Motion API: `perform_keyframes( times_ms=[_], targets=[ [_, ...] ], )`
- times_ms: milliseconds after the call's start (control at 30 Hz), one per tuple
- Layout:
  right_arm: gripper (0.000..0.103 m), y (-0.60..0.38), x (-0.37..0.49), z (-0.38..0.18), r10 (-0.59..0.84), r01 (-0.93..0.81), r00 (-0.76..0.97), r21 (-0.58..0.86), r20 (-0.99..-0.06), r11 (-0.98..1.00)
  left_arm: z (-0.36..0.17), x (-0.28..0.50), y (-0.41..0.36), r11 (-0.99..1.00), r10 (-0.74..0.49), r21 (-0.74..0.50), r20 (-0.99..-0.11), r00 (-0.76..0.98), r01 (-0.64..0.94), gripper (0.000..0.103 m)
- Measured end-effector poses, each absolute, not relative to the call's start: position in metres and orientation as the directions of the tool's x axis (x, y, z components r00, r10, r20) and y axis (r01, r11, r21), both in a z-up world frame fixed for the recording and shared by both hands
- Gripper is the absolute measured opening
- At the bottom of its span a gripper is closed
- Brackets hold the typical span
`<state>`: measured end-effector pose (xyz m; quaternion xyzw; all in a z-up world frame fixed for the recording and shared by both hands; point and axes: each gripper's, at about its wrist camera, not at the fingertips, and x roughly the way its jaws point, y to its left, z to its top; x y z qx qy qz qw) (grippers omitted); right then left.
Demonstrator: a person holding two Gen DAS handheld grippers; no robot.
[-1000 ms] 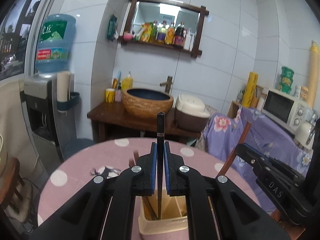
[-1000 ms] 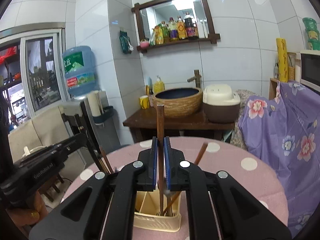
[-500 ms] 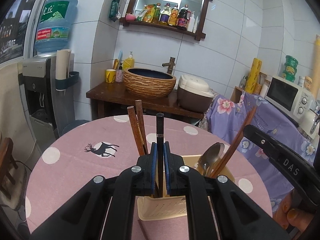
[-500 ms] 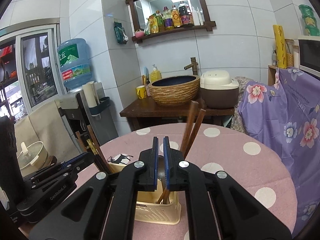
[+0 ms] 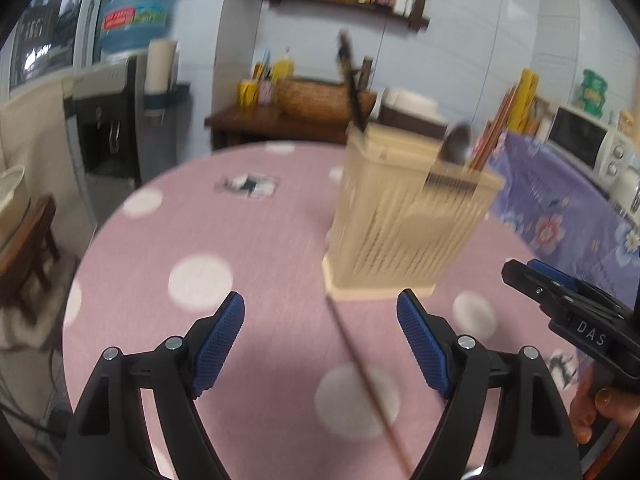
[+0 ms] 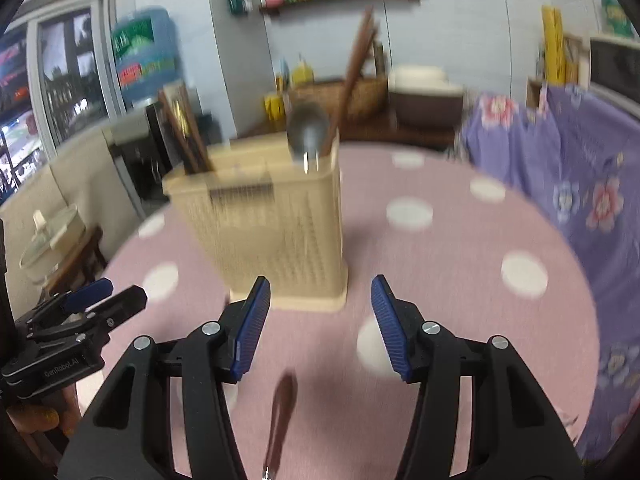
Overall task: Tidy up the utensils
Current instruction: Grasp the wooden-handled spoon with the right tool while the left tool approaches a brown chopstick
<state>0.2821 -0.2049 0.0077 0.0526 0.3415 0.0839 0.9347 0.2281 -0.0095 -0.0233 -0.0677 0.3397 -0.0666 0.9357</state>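
Both claws, left and right, were opening, empty; judged best to centre over each loose brown chopstick on the pink dotted desk before closing

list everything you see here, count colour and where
table: one, pink cloth with white dots, fills the foreground
utensil holder: one, beige slotted plastic, stands mid-table
spoon: one, metal, bowl up in the holder
chopsticks: several, brown, upright in the holder; exact count blurred
chopstick: one, brown, flat on the table below the left tongs
dark utensil: one, brown, flat below the right tongs
water bottle: one, blue, on the dispenser at left
microwave: one, white, far right
left tongs: black with blue pads, opening, nothing between
right tongs: same, opening, nothing between
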Motion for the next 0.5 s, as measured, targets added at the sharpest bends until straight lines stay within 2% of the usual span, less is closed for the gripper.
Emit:
perform_keyframes(
  times_ms=[200,267,500],
  targets=[
    [0.048,-0.183,0.266,-0.043,0.201,-0.139,0.636,0.146,-0.745,0.980,-0.052,0.209,0.003,0.986,-0.143,-0.160,-0.671,0.727,0.047,0.078],
    [0.048,-0.173,0.262,-0.051,0.193,-0.152,0.623,0.125,-0.758,0.980,-0.057,0.206,0.005,0.986,-0.146,-0.159,-0.681,0.718,0.050,0.078],
    [0.034,-0.155,0.260,-0.069,0.149,-0.167,0.579,0.063,-0.801,0.984,-0.060,0.192,-0.003,0.989,-0.146,-0.123,-0.683,0.715,0.084,0.078]
  ],
)
